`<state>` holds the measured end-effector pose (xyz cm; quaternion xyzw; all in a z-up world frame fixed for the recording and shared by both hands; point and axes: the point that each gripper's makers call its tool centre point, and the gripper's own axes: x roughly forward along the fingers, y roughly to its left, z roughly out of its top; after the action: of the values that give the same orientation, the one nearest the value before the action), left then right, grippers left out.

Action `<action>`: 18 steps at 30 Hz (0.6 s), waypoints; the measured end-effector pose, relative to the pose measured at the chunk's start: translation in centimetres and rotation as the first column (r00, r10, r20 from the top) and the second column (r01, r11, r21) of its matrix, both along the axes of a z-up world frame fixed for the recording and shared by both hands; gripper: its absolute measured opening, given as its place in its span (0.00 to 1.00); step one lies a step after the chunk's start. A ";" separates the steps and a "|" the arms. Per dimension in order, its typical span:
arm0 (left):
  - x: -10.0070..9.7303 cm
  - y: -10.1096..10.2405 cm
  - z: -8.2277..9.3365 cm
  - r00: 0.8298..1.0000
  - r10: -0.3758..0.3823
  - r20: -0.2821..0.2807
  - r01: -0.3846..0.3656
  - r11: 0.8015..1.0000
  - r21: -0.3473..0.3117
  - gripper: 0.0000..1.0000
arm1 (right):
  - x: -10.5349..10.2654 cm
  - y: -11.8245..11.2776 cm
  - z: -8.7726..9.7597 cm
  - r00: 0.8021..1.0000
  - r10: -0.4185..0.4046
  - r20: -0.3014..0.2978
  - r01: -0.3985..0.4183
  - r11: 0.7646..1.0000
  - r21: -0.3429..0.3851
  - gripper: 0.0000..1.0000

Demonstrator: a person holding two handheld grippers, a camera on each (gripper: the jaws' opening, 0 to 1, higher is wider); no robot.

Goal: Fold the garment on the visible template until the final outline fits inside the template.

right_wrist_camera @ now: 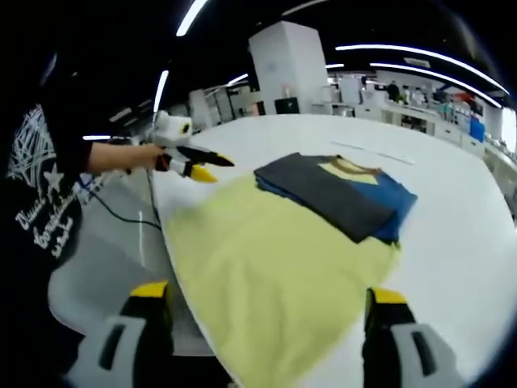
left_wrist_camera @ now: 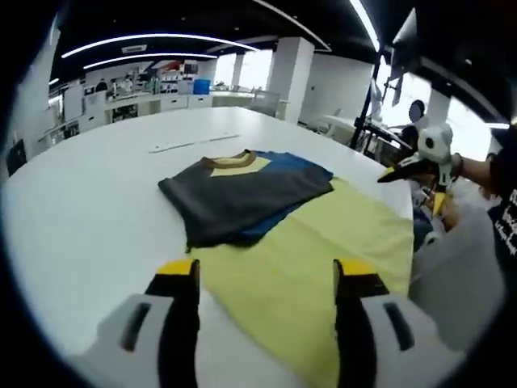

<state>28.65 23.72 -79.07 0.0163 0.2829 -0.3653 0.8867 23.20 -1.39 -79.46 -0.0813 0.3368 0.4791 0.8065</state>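
Observation:
The garment [left_wrist_camera: 242, 194] is a folded shirt, dark grey over blue with a yellow patch and a brown collar. It lies on the far part of the yellow template [left_wrist_camera: 323, 242], which is spread flat on the white table [left_wrist_camera: 97, 186]. My left gripper [left_wrist_camera: 266, 271] is open, hovering over the template's near edge with nothing between its jaws. My right gripper [right_wrist_camera: 269, 295] is open too, above the near end of the template [right_wrist_camera: 266, 250], short of the garment [right_wrist_camera: 331, 194]. Each gripper also appears in the other's view, the right gripper [left_wrist_camera: 412, 166] and the left gripper [right_wrist_camera: 194, 166], both beside the template.
A thin pale strip [left_wrist_camera: 194, 144] lies on the table beyond the garment. A person in a black printed top [right_wrist_camera: 40, 202] stands at the table's edge, and a cable [right_wrist_camera: 121, 214] hangs there. Desks and pillars stand far behind.

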 end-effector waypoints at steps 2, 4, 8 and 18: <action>-0.7 -0.2 -0.2 1.000 -0.017 -0.003 0.017 1.000 0.004 0.70 | -0.5 0.0 -0.2 1.000 0.028 -0.002 -0.028 1.000 -0.011 1.00; -1.5 -0.6 -0.2 0.999 -0.037 -0.007 0.037 0.999 -0.014 0.74 | -0.9 -0.1 -0.5 0.999 0.054 0.006 -0.054 0.998 -0.023 0.99; -3.7 -1.4 -0.7 0.996 -0.084 -0.027 0.085 0.996 0.028 0.80 | -1.5 -0.2 -0.9 0.996 0.087 0.010 -0.087 0.996 -0.034 0.97; -6.4 -1.9 -2.4 0.981 -0.192 -0.020 0.193 0.973 0.123 0.84 | -2.6 -1.2 -2.7 0.988 0.156 0.011 -0.153 0.980 -0.129 0.83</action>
<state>22.29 21.86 -81.43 0.0973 0.3059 -0.4312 0.8432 20.63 -2.58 -82.20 -0.1638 0.3509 0.5168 0.7635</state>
